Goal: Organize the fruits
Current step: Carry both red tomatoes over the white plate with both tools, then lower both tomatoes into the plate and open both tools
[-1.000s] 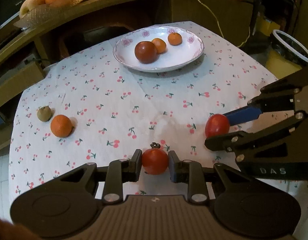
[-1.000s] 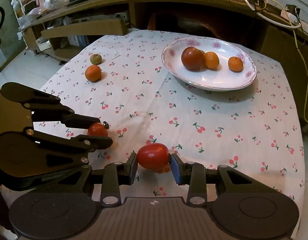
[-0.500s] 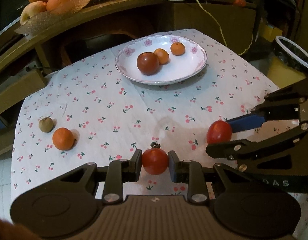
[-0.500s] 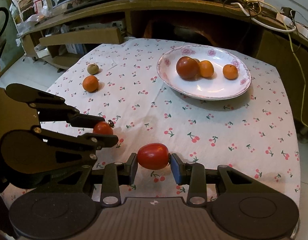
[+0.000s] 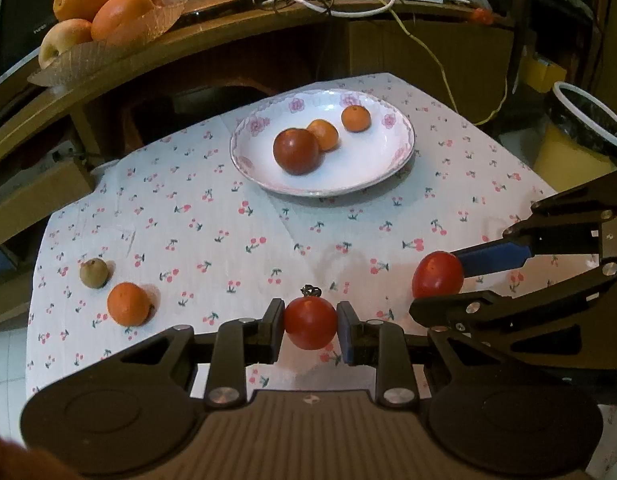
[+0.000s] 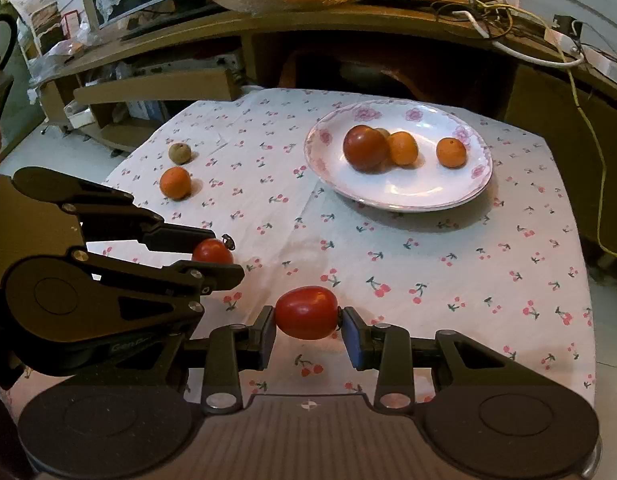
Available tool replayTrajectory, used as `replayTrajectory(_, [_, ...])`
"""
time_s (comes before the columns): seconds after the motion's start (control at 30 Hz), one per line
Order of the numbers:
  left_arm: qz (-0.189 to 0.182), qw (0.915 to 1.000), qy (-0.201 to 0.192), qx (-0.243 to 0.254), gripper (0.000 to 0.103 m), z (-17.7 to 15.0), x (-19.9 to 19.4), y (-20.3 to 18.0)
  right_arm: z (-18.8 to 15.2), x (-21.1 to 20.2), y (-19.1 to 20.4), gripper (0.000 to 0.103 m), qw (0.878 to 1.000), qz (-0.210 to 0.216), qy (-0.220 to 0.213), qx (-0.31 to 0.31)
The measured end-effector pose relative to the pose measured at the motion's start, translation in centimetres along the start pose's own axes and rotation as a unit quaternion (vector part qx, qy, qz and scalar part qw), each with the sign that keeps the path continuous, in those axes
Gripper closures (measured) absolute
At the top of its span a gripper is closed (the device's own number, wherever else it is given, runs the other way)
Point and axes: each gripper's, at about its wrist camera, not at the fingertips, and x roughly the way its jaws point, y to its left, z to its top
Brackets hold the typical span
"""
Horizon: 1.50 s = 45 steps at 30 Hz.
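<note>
Carry step: L tongs [image 5: 310, 322] clamp round tomato [image 5: 310, 323], R tongs [image 6: 308, 331] clamp oval tomato [image 6: 306, 313]; next, set both on plate [image 5: 388, 168].

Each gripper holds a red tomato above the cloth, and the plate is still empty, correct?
Not quite. The plate is not empty: the right wrist view shows a dark red fruit and two small oranges in it. Left gripper and right gripper each hold a tomato.

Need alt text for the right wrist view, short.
The right gripper holds a red tomato above a cherry-print tablecloth; beside it, the left gripper holds a stemmed tomato. Beyond sits a floral plate of fruit.
</note>
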Motion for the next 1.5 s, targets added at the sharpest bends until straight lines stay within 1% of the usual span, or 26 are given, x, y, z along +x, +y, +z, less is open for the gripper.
replayTrajectory(0.43, [0.007, 0.9994, -0.035, 0.003, 0.070, 2.8, -0.1, 0.0, 1.9, -0.8, -1.7, 0.066, 0.999, -0.015, -0.031, 0.019])
replayTrajectory(0.7, [0.013, 0.9986, -0.050, -0.011, 0.070, 5.2, 0.9, 0.4, 3.5, -0.5, -3.0, 0.066, 0.997, -0.032, -0.052, 0.037])
replayTrajectory(0.87, [0.013, 0.9983, -0.053, -0.020, 0.070, 6.8, 2.2, 0.7, 4.5, 0.3, -4.1, 0.066, 0.996, -0.048, -0.057, 0.052])
replayTrajectory(1.03, [0.019, 0.9979, -0.057, -0.024, 0.070, 8.2, 3.7, 0.9, 5.7, 1.2, -5.2, 0.066, 0.995, -0.061, -0.064, 0.051])
replayTrajectory(1.2, [0.023, 0.9980, -0.052, -0.028, 0.070, 8.9, 5.1, 1.5, 6.6, 2.5, -6.0, 0.066, 0.994, -0.069, -0.067, 0.047])
replayTrajectory(1.5, [0.025, 0.9985, -0.040, -0.028, 0.070, 9.7, 7.5, 1.6, 7.5, 4.9, -7.2, 0.066, 0.994, -0.085, -0.059, 0.047])
